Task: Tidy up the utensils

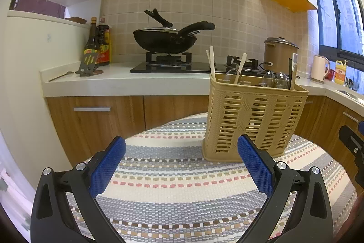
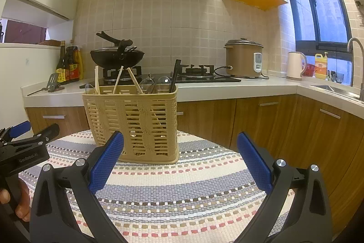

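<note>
A tan slatted utensil basket (image 1: 252, 120) stands on a striped woven mat (image 1: 173, 188); it also shows in the right wrist view (image 2: 134, 122). Wooden chopsticks (image 2: 118, 80), clear spoons (image 2: 157, 83) and a black utensil (image 2: 174, 74) stand in it. My left gripper (image 1: 181, 148) is open and empty, hovering over the mat just left of the basket. My right gripper (image 2: 180, 146) is open and empty, in front of the basket's right side. The left gripper's body shows at the left edge of the right wrist view (image 2: 27, 145).
Behind the mat runs a counter (image 2: 204, 90) with a gas stove, a black wok (image 2: 117, 56), sauce bottles (image 2: 68, 65), a rice cooker (image 2: 244, 58), a kettle (image 2: 295, 65) and a sink (image 2: 334, 89). Wooden cabinets (image 2: 261, 120) stand below.
</note>
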